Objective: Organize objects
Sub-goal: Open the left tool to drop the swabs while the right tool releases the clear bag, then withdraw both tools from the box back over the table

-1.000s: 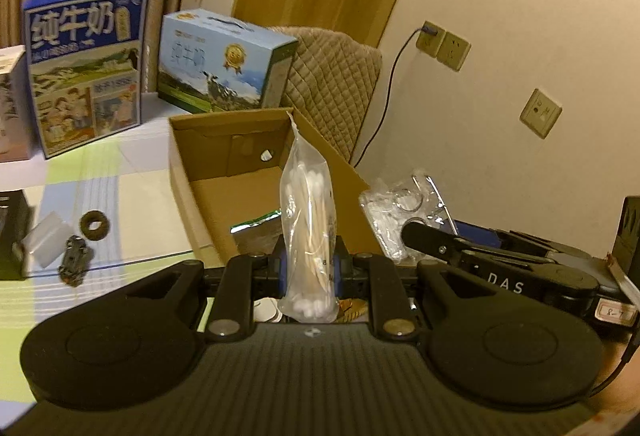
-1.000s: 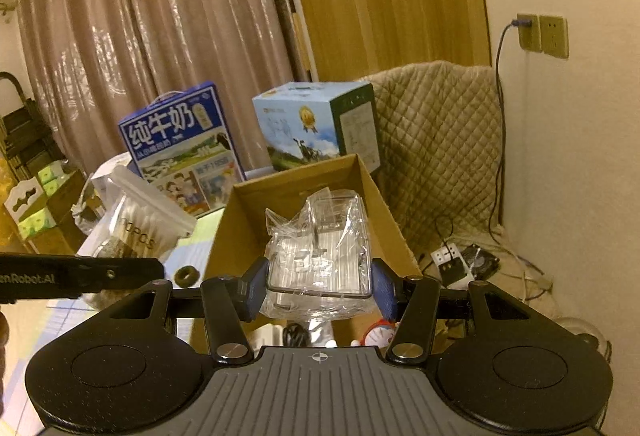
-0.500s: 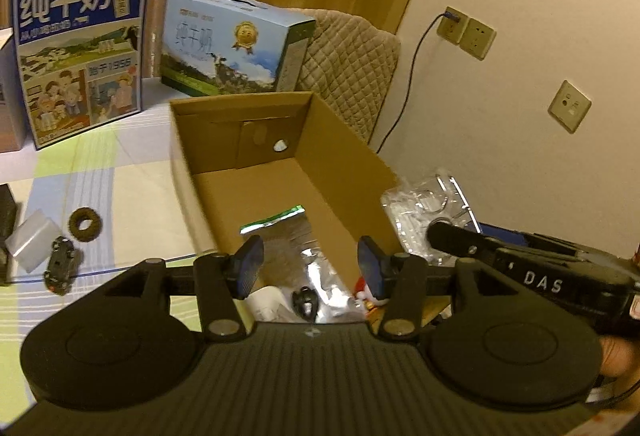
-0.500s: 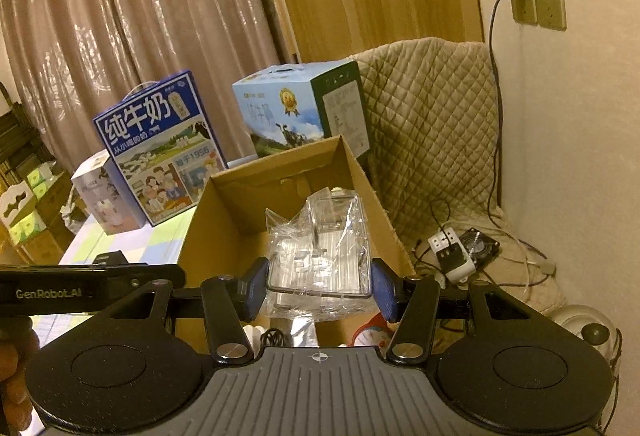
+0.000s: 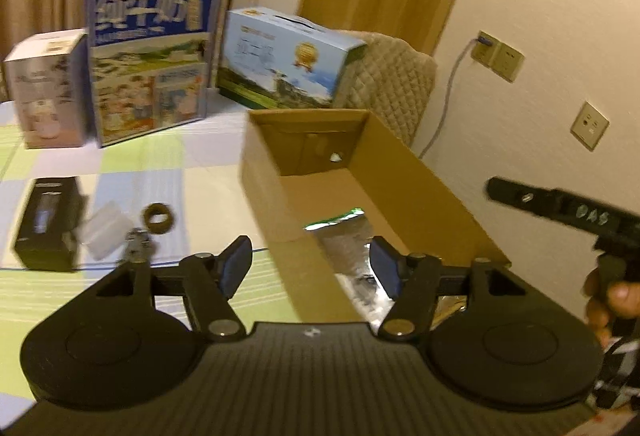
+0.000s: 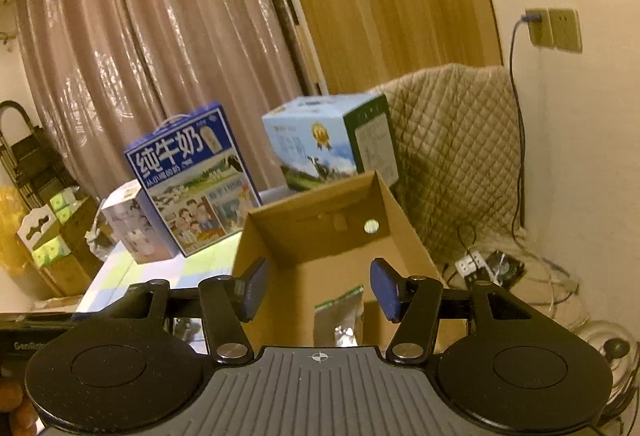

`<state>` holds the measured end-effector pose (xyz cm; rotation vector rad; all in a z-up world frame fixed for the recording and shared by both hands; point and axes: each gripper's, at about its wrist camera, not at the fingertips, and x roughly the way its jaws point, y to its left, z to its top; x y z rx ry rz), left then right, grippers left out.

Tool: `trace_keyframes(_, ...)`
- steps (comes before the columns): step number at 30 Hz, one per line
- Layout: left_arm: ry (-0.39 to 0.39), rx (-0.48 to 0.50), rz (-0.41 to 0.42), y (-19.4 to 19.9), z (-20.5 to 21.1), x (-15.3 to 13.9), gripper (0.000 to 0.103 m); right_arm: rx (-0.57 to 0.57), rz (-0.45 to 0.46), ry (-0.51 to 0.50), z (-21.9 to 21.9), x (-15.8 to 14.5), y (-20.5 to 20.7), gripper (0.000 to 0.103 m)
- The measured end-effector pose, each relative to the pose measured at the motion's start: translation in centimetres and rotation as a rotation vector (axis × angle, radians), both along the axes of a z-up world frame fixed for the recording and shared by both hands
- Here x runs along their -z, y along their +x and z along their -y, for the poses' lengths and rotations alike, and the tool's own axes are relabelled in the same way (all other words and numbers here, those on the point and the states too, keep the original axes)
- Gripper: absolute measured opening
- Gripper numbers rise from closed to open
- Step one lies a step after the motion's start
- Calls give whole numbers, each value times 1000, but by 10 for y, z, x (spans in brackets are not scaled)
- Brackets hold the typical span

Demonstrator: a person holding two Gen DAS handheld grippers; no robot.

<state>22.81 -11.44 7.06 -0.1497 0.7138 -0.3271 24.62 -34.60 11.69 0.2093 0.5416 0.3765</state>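
**Cardboard box takes both bags; grippers now empty**

The cardboard box sits at twelve o'clock ahead of both grippers. A second ago the left gripper clamped a bag of cotton swabs and the right gripper a clear plastic pack; now both have their fingers spread apart, holding nothing, so both drops look done. Only a silvery foil bag shows clearly inside. At nine o'clock, a brown ring, a small clear bag and a black box remain on the table.
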Motion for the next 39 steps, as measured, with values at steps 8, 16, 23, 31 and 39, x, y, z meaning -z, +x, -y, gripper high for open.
trace_keyframes(8, 41, -120, 29, -40, -76, -9, 70, -73, 53, 5, -39, -27, -27, 57)
trace_keyframes(16, 104, -260, 37, -79, -150, -14, 88, -165, 50, -12, -98, -36, -51, 60)
trace_keyframes(23, 109, -358, 79, -110, -199, -24, 99, -249, 67, -35, -154, -37, -72, 61)
trace_keyframes(31, 105, -412, 44, -94, -231, 2, 101, -311, -19, -82, -208, 12, -56, 62)
trace_keyframes(39, 121, -415, 8, -42, -239, 48, 102, -314, -130, -82, -247, 83, -11, 62)
